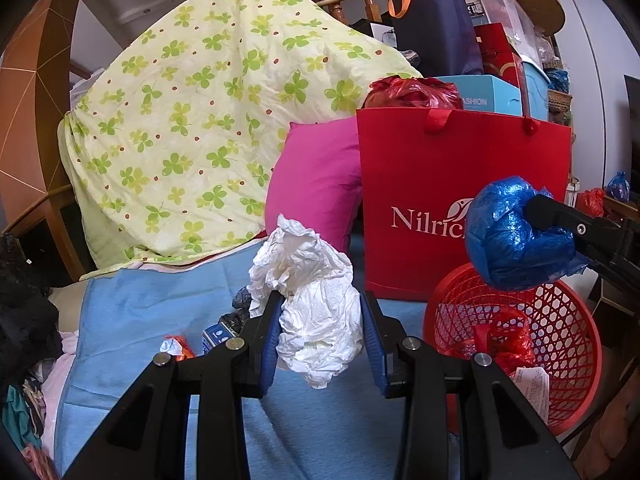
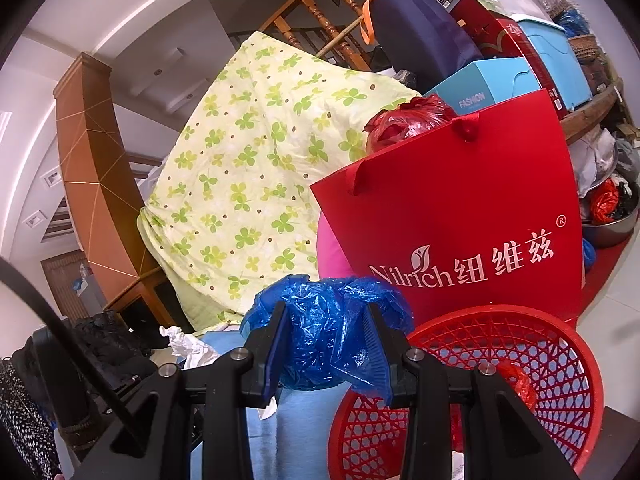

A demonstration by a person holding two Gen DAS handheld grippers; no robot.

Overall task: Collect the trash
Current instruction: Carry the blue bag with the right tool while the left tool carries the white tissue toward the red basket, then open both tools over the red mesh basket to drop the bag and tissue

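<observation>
My left gripper (image 1: 320,332) is shut on a crumpled white paper wad (image 1: 312,304) and holds it above the blue cloth. My right gripper (image 2: 326,344) is shut on a crumpled blue plastic bag (image 2: 324,344). In the left wrist view the blue bag (image 1: 516,232) hangs just above the rim of a red mesh basket (image 1: 560,320). The basket (image 2: 520,352) holds red plastic trash (image 1: 508,340) and a paper slip (image 1: 532,384). The white wad also shows in the right wrist view (image 2: 188,344).
A red Nilrich gift bag (image 1: 460,184) stands behind the basket, next to a pink pillow (image 1: 316,184) and a clover-print quilt (image 1: 192,120). Small wrappers (image 1: 176,346) lie on the blue cloth (image 1: 140,320). Boxes and bags are piled behind.
</observation>
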